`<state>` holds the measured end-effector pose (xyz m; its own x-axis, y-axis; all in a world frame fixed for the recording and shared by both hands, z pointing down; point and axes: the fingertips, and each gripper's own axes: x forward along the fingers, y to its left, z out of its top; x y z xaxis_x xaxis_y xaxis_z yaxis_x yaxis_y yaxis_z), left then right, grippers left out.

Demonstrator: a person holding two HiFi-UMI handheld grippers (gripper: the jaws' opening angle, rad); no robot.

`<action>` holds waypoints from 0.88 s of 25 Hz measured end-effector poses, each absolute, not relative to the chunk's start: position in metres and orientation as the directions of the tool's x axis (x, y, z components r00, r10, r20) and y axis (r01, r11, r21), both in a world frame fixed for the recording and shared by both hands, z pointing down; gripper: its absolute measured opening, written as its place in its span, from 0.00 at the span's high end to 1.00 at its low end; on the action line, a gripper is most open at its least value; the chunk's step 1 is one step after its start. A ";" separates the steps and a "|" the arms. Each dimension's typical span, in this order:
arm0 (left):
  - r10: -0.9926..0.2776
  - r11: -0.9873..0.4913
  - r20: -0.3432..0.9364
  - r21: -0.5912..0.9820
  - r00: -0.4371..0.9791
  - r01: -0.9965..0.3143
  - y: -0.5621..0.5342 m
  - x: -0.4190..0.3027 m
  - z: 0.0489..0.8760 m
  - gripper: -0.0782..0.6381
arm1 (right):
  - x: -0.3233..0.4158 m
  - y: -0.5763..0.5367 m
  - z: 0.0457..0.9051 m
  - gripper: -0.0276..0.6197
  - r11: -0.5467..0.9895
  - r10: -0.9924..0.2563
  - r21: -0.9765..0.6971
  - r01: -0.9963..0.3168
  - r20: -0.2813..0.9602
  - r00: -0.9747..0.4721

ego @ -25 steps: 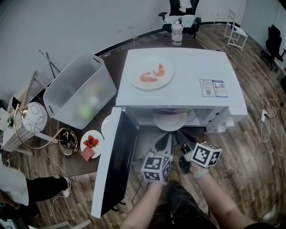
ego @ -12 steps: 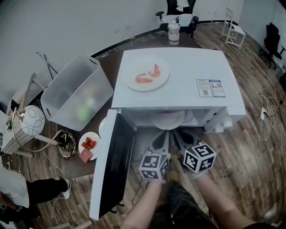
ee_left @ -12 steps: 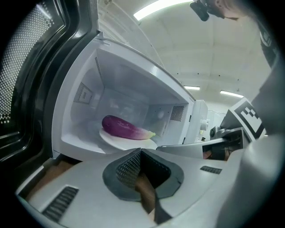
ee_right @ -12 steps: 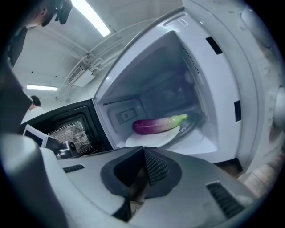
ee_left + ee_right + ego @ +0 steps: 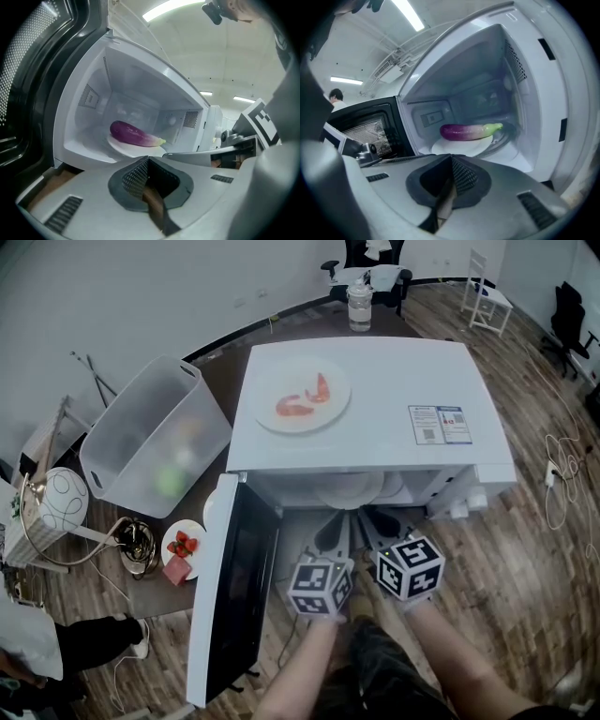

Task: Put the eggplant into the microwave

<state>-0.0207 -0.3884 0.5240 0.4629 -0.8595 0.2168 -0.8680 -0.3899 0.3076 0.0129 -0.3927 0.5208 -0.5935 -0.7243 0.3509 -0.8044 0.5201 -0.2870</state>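
Observation:
The purple eggplant (image 5: 133,133) (image 5: 466,131) with a green stem end lies on a white plate (image 5: 136,146) (image 5: 461,146) inside the open white microwave (image 5: 375,427). In the head view the microwave's top hides the eggplant. My left gripper (image 5: 334,532) (image 5: 147,161) is held just outside the opening, shut with nothing between its jaws. Beside it on the right, my right gripper (image 5: 380,521) (image 5: 451,159) is also shut and empty. Both point into the cavity, a short way back from the plate.
The microwave door (image 5: 234,596) stands swung open on the left. A plate of shrimp (image 5: 302,395) sits on the microwave's top. A clear plastic bin (image 5: 155,437), a plate of strawberries (image 5: 181,545) and a bottle (image 5: 357,306) lie around it.
My right gripper has rolled about its own axis and shifted slightly left. The left gripper has stayed almost where it was. The eggplant has not moved.

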 end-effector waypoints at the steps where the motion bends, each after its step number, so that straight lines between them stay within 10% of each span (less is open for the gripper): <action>1: -0.859 -0.390 0.217 0.308 0.463 -0.868 -0.389 -0.021 0.524 0.89 | 0.012 -0.393 0.522 0.95 0.522 -0.723 -0.282 -0.805 0.353 -0.593; 22: -0.868 -0.374 0.209 0.324 0.451 -0.869 -0.409 -0.029 0.523 0.89 | 0.004 -0.410 0.533 0.95 0.519 -0.708 -0.297 -0.801 0.376 -0.598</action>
